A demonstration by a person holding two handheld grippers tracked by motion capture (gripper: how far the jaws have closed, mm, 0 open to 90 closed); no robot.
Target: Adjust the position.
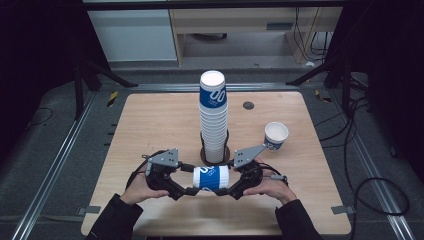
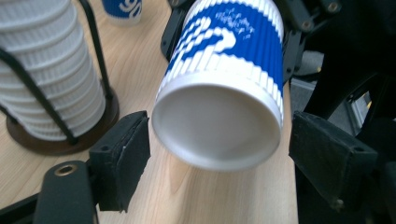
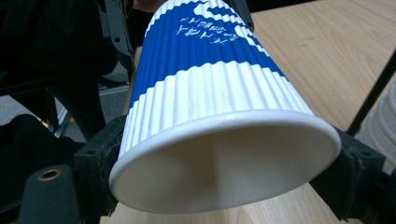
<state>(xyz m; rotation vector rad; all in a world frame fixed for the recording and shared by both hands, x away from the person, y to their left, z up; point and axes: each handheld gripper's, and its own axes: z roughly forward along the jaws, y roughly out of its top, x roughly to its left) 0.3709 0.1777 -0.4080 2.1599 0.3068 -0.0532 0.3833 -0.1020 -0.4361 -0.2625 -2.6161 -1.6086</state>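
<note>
fig.: a blue-and-white paper cup [image 1: 211, 178] lay on its side above the near table [image 1: 150, 120] edge, between both grippers. right gripper [image 3: 224, 186] jaws were closed on the rim end w/ pads pressed to the ribbed wall, so it carried the cup. left gripper [image 2: 217, 161] jaws stood wide apart around the base end, pads off the wall; prob. placed to take or steady it, though contact at the far side was hard to judge. behind, the tall cup stack [image 1: 213, 117] stood in its wire holder [image 1: 215, 152]; a lone upright cup [image 1: 276, 136] stood to the right, well apart.
</note>
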